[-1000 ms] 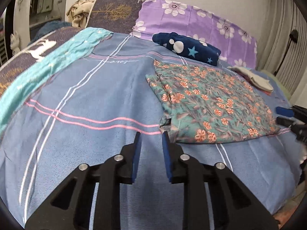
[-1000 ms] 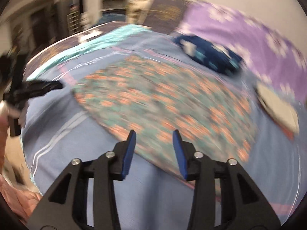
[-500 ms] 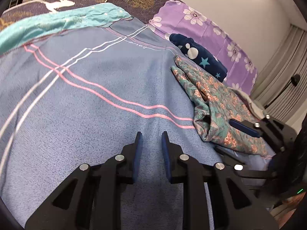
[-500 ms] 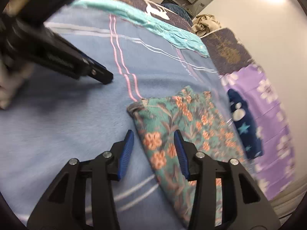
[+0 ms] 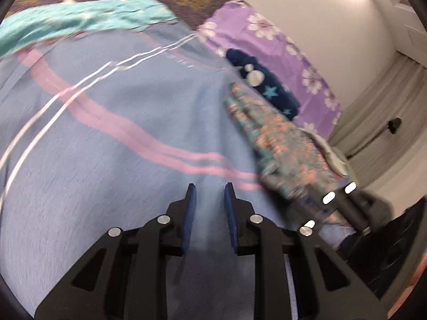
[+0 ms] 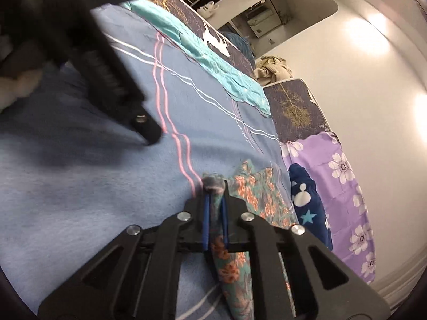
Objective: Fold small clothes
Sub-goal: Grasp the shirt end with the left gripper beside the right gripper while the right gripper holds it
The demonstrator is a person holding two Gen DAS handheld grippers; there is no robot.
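Blue-padded right gripper (image 6: 214,194) clamped on bunched corner of floral garment (image 6: 256,194), garment lying on blue striped bedsheet (image 6: 80,186). Left gripper (image 5: 208,194) slightly apart, empty, over sheet beside garment; navy folded cloth (image 6: 307,200) beyond.

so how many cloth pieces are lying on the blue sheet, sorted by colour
Teal floral: 1, the floral garment, its corner pinched in the right gripper.
Navy with stars and dots: 1, the folded navy piece.
Cream or white: 1, a pale folded piece, blurred at the far edge.
Total: 3 on the bedsheet.
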